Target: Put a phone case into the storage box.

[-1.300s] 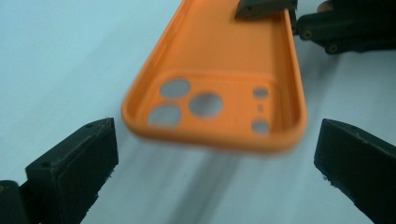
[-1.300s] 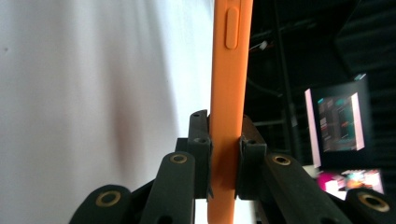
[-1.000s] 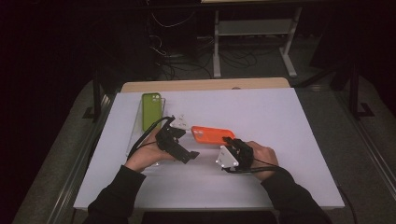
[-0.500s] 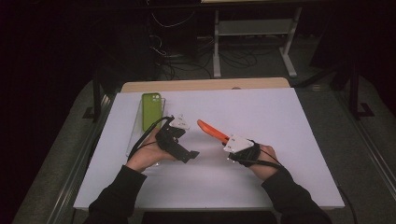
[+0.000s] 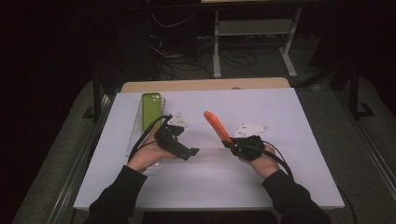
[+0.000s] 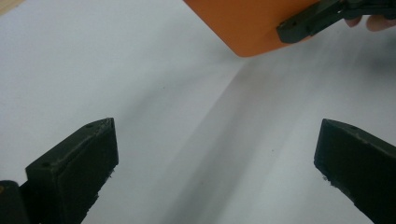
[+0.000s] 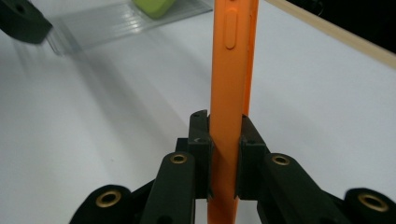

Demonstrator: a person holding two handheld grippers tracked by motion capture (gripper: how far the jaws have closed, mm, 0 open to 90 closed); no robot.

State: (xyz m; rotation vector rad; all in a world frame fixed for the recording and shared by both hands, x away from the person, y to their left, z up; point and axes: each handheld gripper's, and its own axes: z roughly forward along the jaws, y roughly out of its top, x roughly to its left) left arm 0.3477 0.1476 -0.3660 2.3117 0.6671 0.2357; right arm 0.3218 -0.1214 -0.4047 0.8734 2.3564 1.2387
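The right gripper (image 7: 223, 154), nearest the person's side of the white table (image 5: 289, 186), has its jaws clamped on the thin edges of an orange phone case (image 7: 231, 84), which stands on edge and lifted clear of the table, slanting up and away from the gripper. The left gripper (image 6: 215, 154), to the left of the orange case and apart from it, has its jaws spread wide with nothing between them, pointing toward the case. Beyond the left gripper, farther from the orange case on the same side, a green phone case (image 5: 151, 108) lies flat on a clear plastic sheet (image 5: 135, 135), untouched. Judgement: the step in hand is presenting the lifted orange case to the free gripper. The next move would call for bringing the open jaws onto the case's free end, squarely over its flat faces, before the right grip is eased.
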